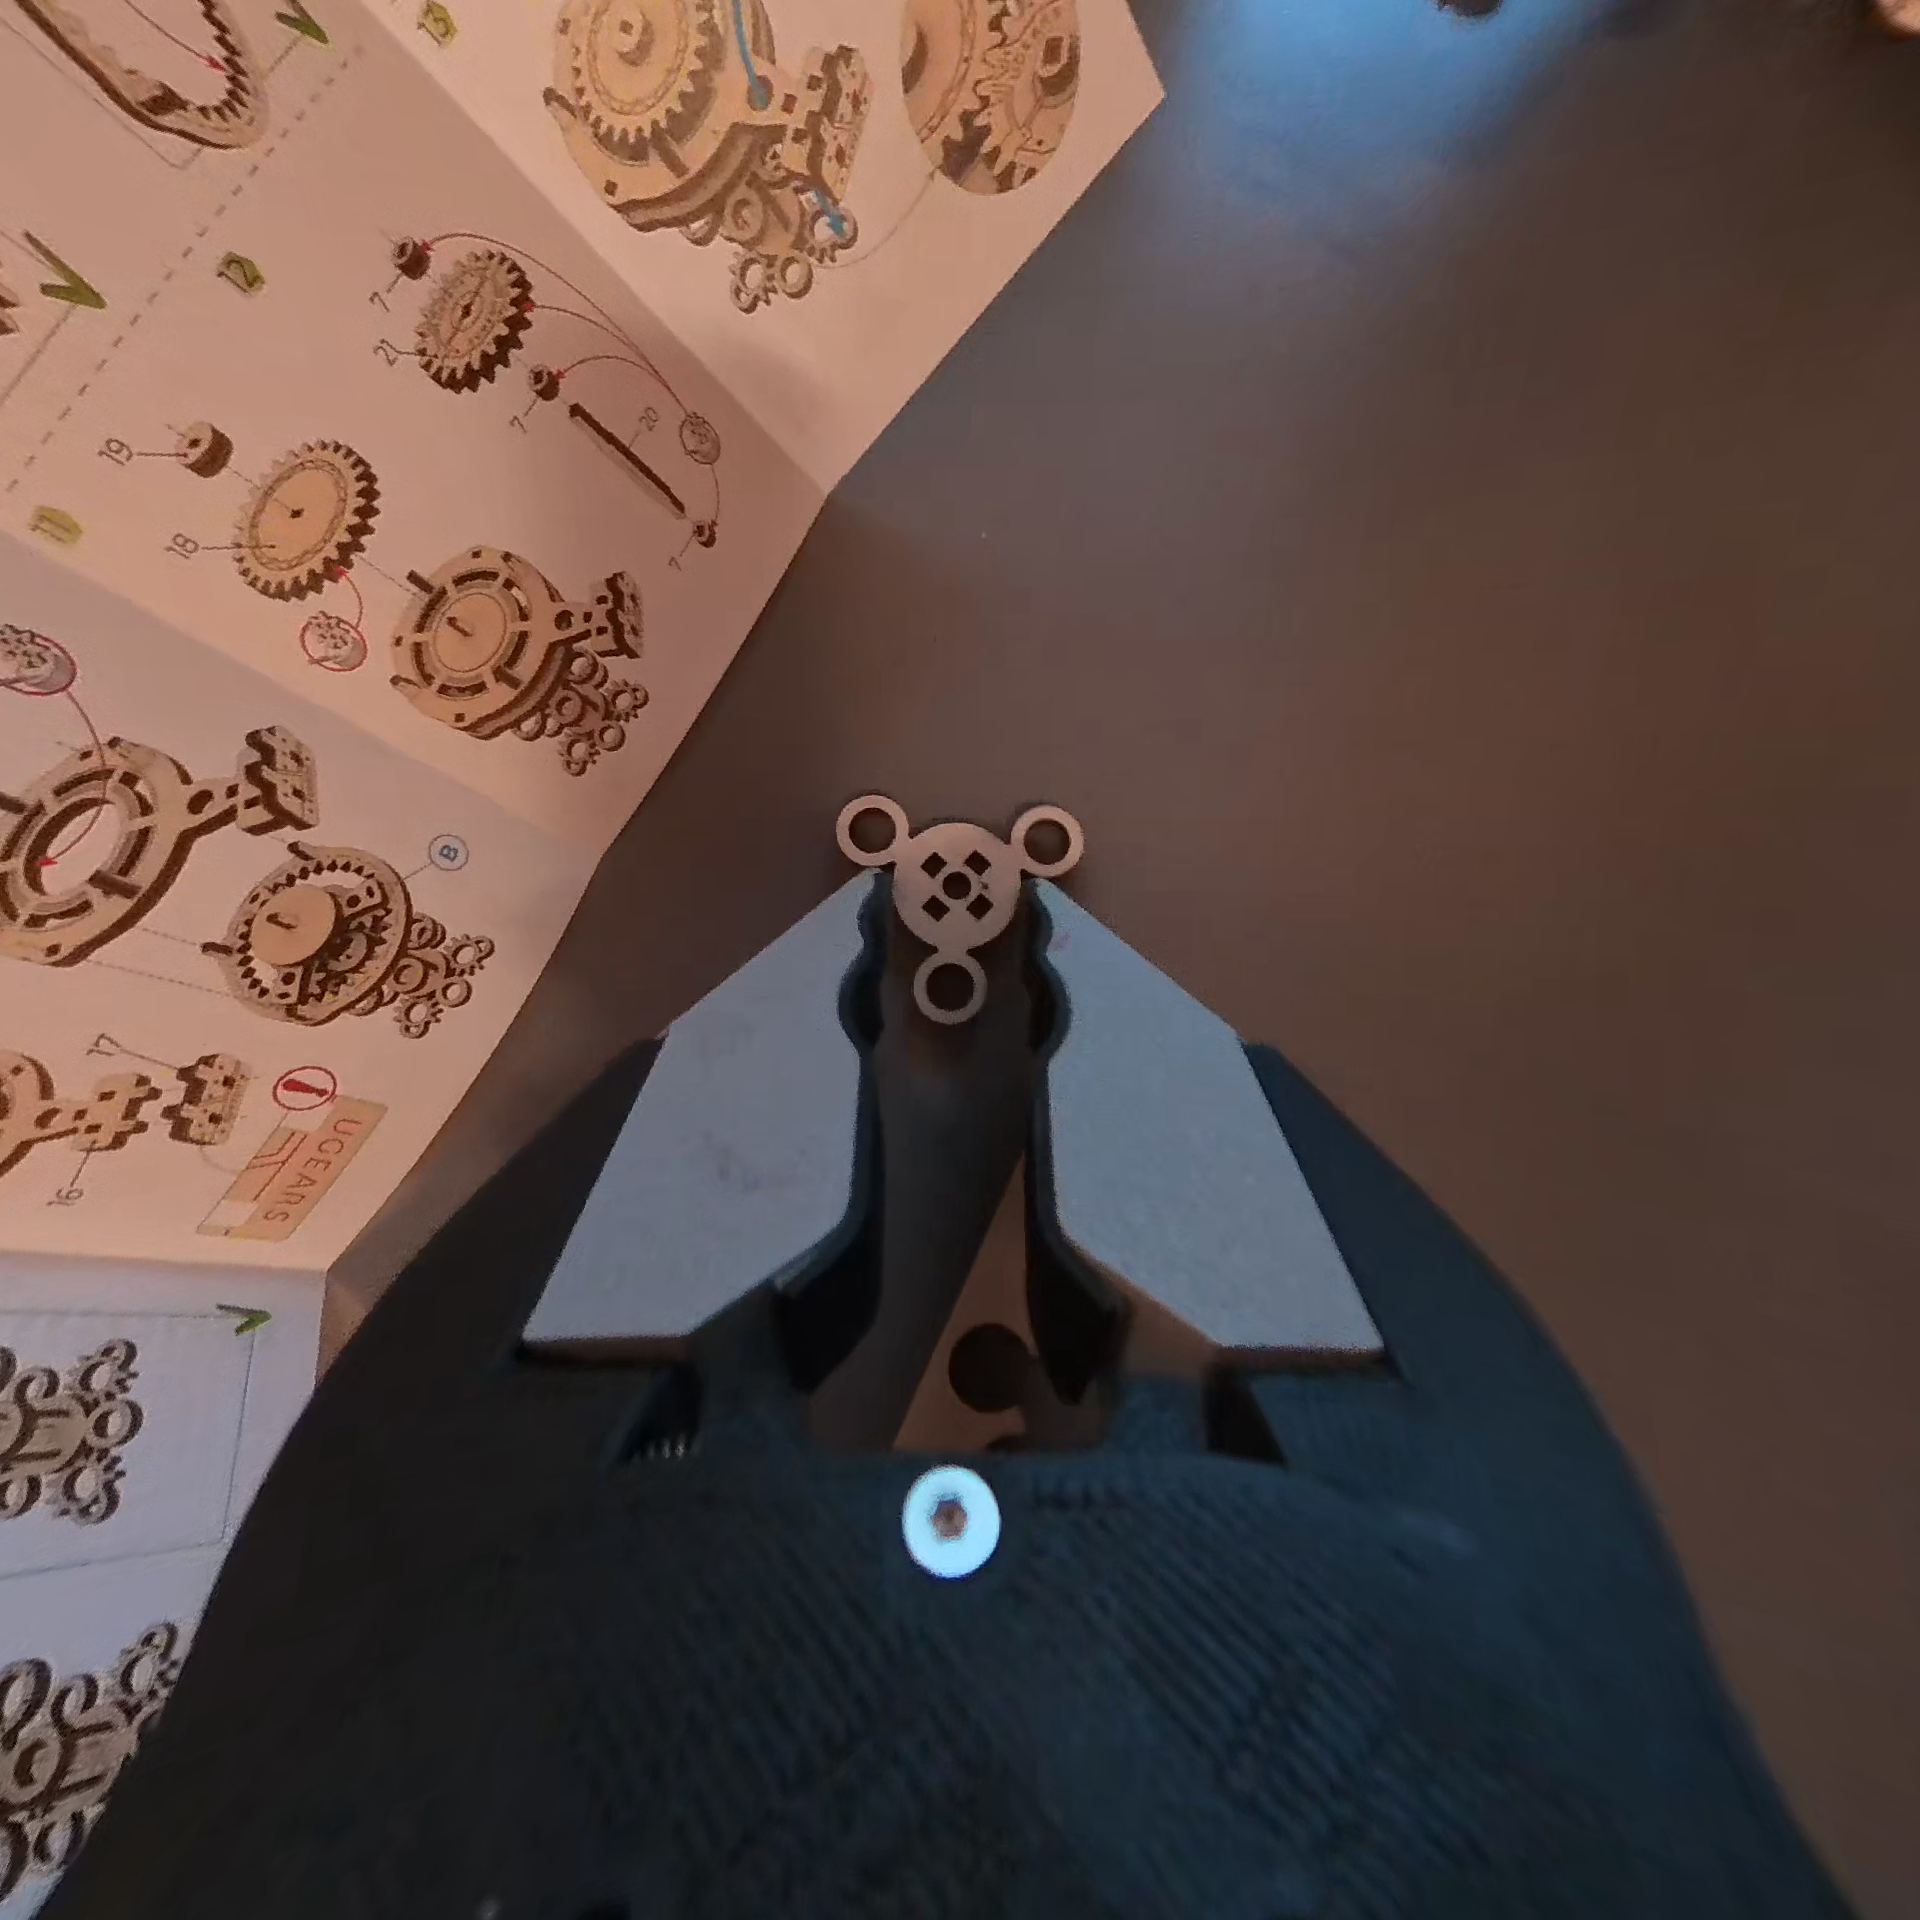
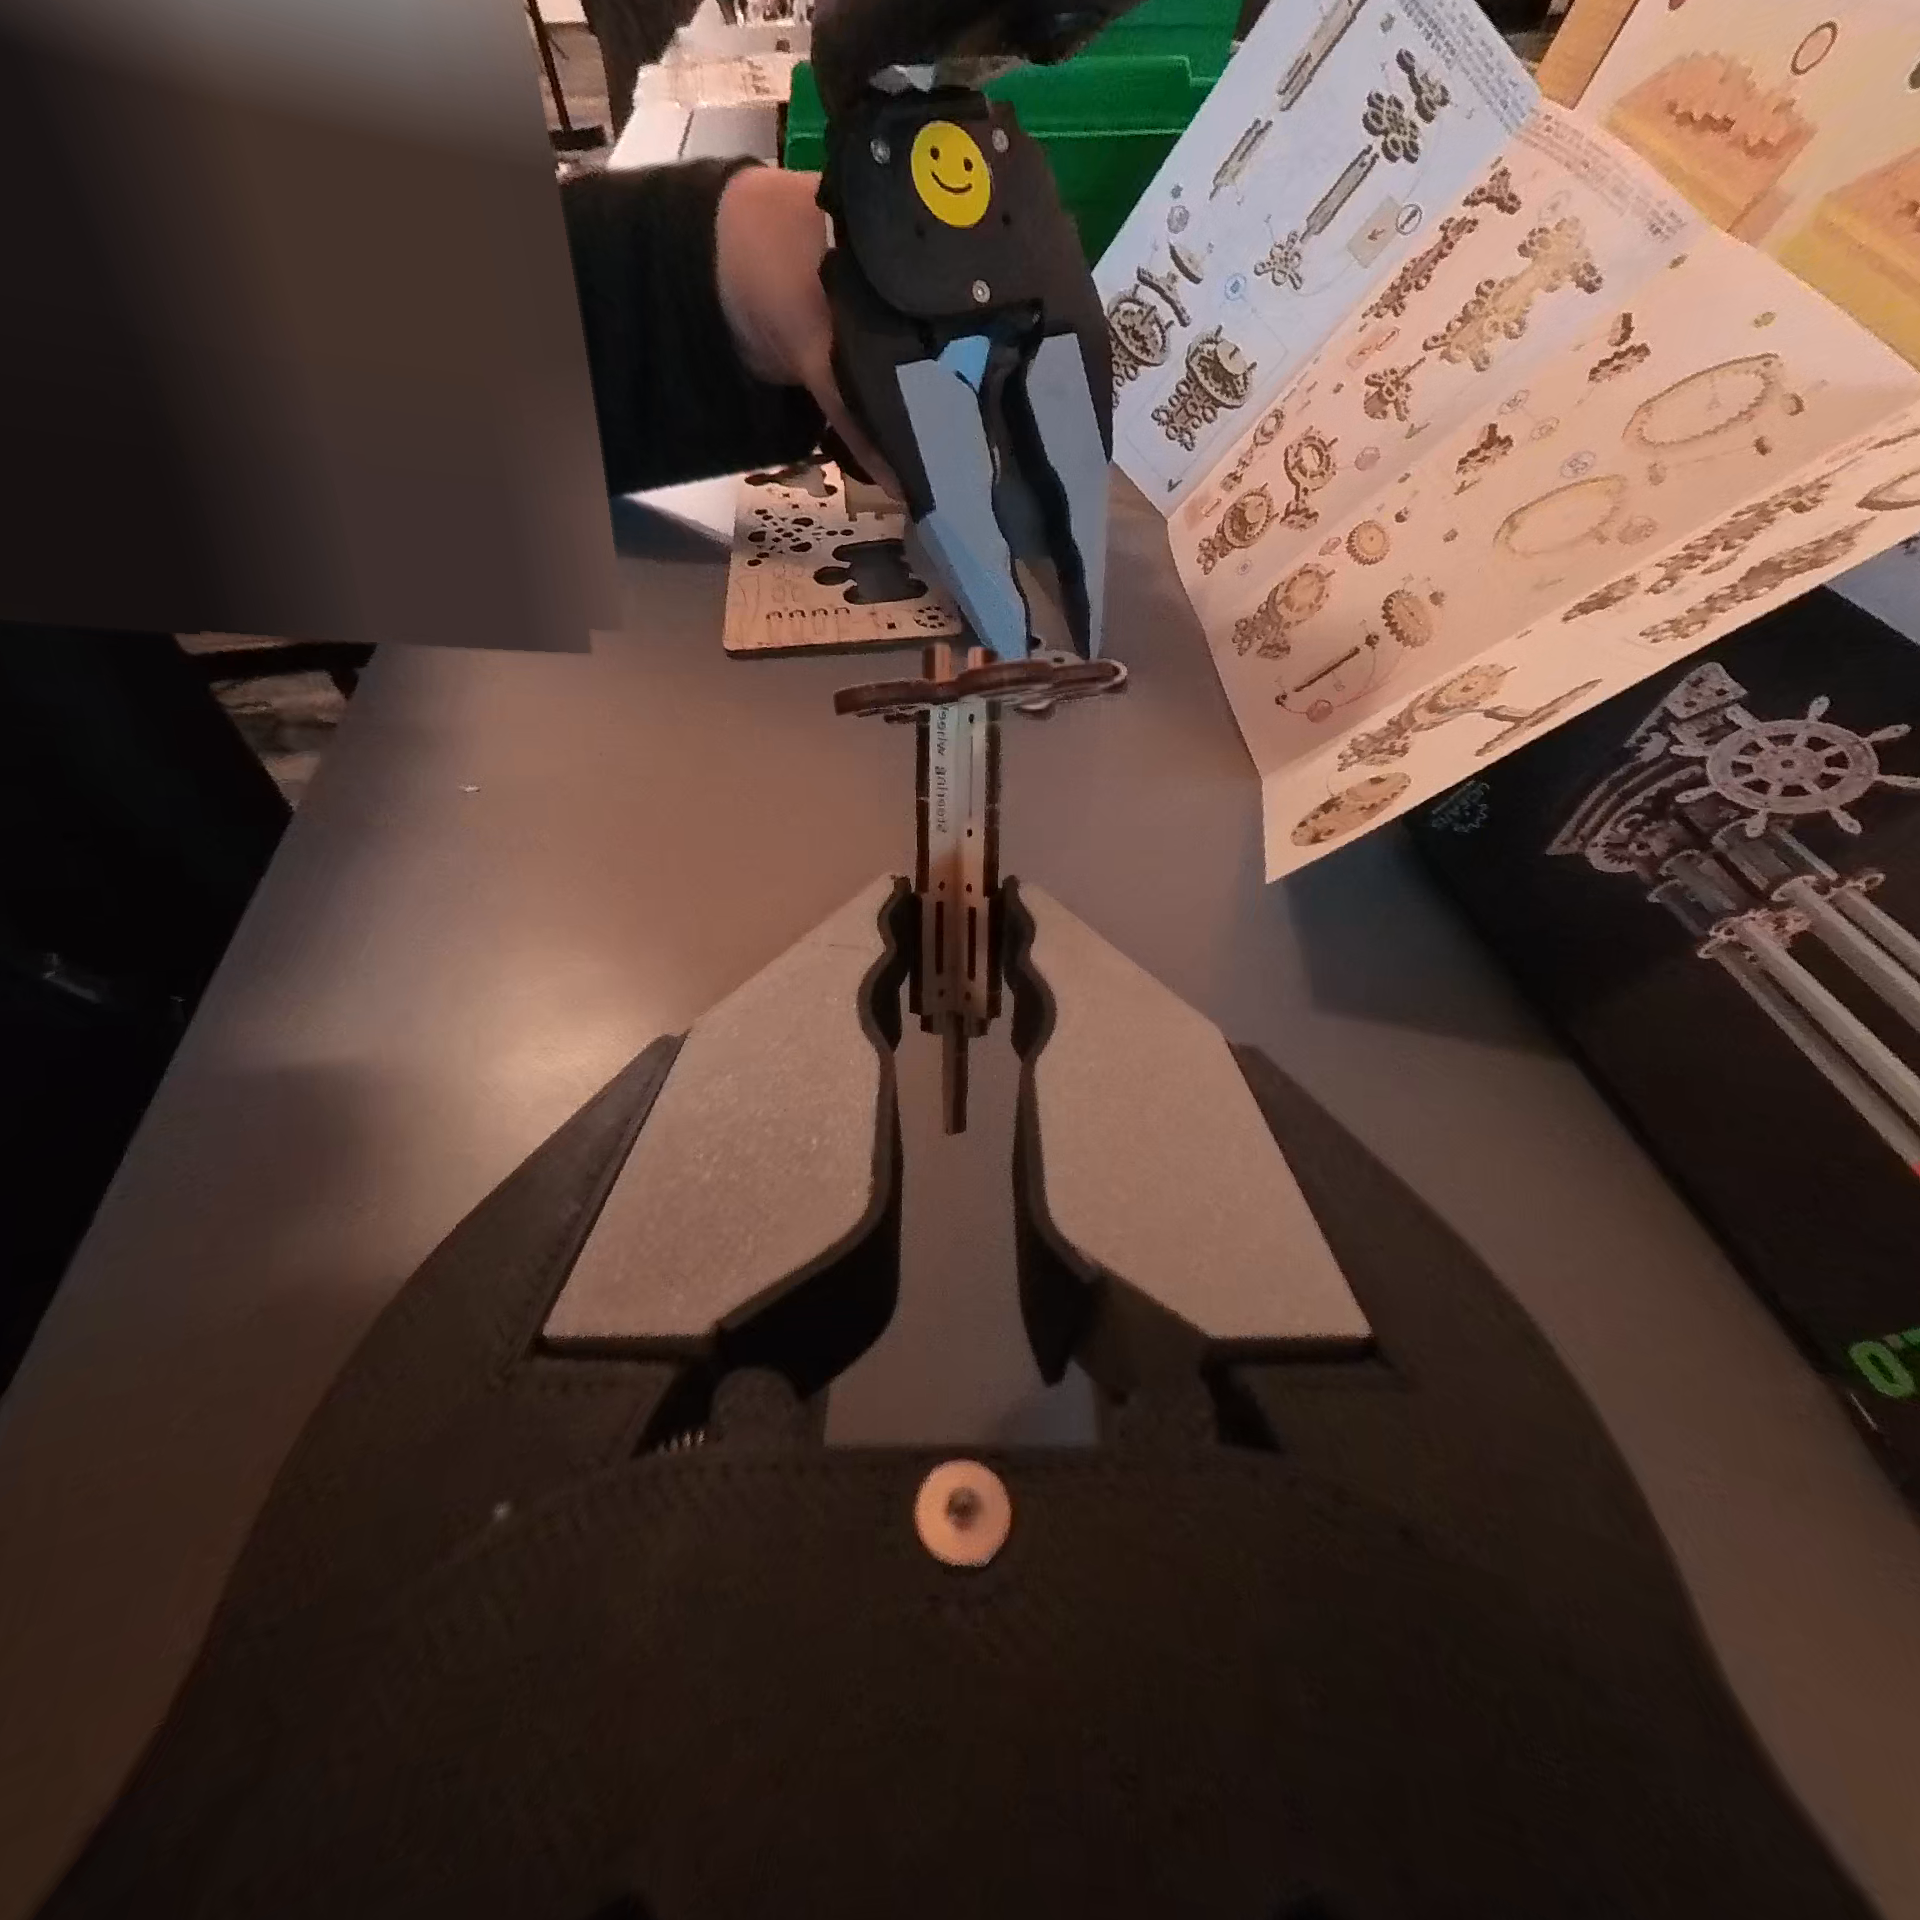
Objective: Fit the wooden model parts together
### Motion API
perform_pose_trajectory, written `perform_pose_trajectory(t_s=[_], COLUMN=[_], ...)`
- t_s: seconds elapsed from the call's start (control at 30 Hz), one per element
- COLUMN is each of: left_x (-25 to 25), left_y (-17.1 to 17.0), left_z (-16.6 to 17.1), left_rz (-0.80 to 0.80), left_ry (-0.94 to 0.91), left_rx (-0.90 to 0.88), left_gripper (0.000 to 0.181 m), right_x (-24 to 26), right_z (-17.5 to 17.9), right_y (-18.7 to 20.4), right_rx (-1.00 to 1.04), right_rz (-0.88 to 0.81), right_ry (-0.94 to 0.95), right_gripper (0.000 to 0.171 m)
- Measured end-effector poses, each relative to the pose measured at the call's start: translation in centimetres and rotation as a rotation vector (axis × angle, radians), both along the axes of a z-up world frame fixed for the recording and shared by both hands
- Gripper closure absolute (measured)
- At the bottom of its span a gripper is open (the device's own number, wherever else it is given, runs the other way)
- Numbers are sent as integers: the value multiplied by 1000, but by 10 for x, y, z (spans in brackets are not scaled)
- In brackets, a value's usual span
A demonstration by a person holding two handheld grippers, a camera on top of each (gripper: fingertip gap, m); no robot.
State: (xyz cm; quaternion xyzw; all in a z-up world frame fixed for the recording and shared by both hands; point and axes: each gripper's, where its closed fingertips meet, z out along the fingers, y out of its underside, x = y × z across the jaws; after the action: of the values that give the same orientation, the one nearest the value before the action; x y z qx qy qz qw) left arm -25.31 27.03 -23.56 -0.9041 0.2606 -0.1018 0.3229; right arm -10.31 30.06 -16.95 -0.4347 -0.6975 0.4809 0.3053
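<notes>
L gripper jaws nipped on 3-ring disc; R gripper jaws clamp slotted shaft, its far tip at disc, above worktop.

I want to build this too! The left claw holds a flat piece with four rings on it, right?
Not quite: the piece has three rings, not four, two on top and one below. The left wrist view shows it, pinched in the left claw.
</notes>
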Motion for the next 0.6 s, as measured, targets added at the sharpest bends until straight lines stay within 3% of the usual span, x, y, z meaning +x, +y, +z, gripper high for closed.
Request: perform_pose_trajectory(t_s=[0.27,0.6], left_x=[7,108], left_y=[2,13], left_z=[8,124], left_rz=[-47,-113], left_ry=[90,-59], left_rx=[140,696], left_gripper=[160,160], right_x=[2,-4], right_z=[9,9], right_y=[-6,1], right_rx=[24,129], right_rz=[44,3], right_ry=[74,144], right_gripper=[158,158])
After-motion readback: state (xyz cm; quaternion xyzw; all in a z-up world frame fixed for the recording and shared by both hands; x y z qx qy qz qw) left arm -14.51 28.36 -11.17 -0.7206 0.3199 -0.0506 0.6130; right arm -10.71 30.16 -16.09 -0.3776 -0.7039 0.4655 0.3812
